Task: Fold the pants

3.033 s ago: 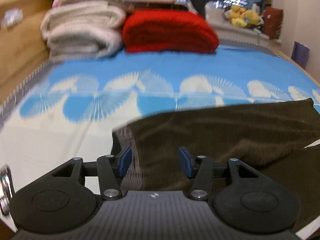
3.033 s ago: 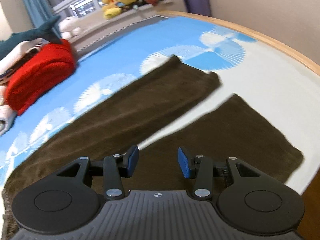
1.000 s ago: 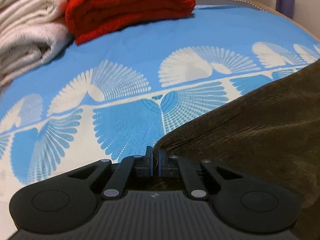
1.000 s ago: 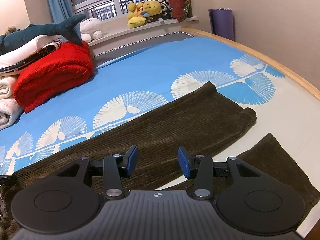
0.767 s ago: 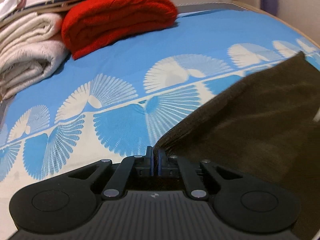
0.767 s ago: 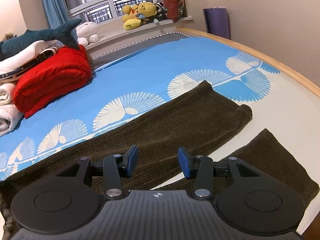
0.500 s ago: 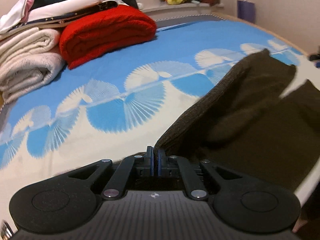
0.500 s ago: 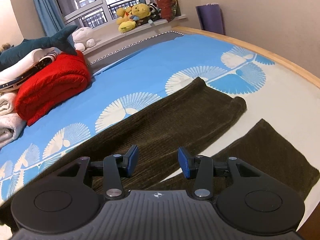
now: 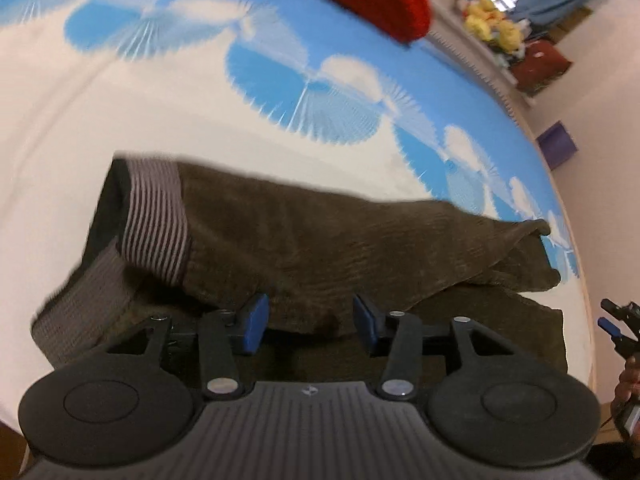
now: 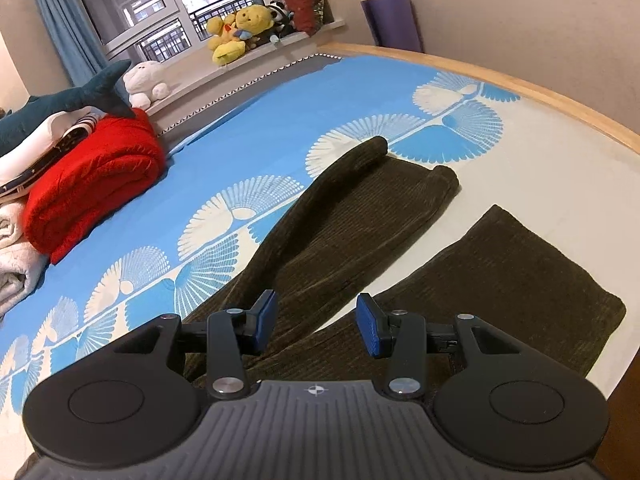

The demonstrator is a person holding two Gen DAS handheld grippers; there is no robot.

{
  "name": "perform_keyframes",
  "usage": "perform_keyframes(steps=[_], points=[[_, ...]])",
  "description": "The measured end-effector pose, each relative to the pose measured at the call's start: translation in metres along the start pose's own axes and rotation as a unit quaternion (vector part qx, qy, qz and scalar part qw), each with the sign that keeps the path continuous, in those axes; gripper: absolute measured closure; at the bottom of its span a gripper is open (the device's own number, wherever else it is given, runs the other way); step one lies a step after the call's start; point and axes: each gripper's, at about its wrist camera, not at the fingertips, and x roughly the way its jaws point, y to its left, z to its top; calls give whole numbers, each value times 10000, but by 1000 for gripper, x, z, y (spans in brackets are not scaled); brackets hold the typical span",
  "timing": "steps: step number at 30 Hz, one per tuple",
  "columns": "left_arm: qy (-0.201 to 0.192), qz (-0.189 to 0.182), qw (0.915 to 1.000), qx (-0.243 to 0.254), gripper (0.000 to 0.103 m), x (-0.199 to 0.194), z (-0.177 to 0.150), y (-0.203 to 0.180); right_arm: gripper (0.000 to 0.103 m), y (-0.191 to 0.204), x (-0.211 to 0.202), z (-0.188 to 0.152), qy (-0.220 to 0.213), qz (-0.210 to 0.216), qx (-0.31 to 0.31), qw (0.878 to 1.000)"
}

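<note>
Left gripper (image 9: 306, 322), fingers opening over the pants (image 9: 320, 240), nothing pinched; legs running toward two o'clock; right gripper (image 10: 316, 328) spread, empty.

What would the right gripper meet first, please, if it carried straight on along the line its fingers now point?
Most likely the brown pants: the right gripper is open and angled down over them, with corduroy filling the gap between its fingers. Depth is unclear, but nothing shows between it and the cloth.

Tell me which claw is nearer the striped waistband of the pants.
Left. The left claw, jaws opening, hovers right by the striped waistband; the right claw hangs over the pant legs, waistband out of its view.
</note>
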Motion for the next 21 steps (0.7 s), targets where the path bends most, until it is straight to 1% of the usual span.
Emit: perform_keyframes(steps=[3,5,8,12,15,17,18,19,21], points=[[390,80,9992,-22,39,16,1,0,57,0,1,1,-2,15,-41,10000],[606,-11,9982,-1,37,24,0,-2,57,0,3,2,8,13,-49,10000],[806,-35,9966,173,30,34,-3,-6,57,4,6,1,53,6,-64,10000],[1218,116,9922,241,29,53,-7,-7,57,9,9,1,67,32,-137,9999],[1386,117,9900,243,28,62,-8,-6,57,11,12,1,100,63,-160,9998],[1379,53,9903,140,27,65,-6,-5,57,14,12,2,105,74,-172,9998],[1309,-9,9914,46,26,65,-4,-3,57,14,13,2,106,75,-181,9998],[1171,-57,9931,-73,24,62,0,-1,57,14,13,1,111,73,-186,9997],[748,-33,9966,-342,24,54,6,5,57,14,13,2,124,70,-178,9997]])
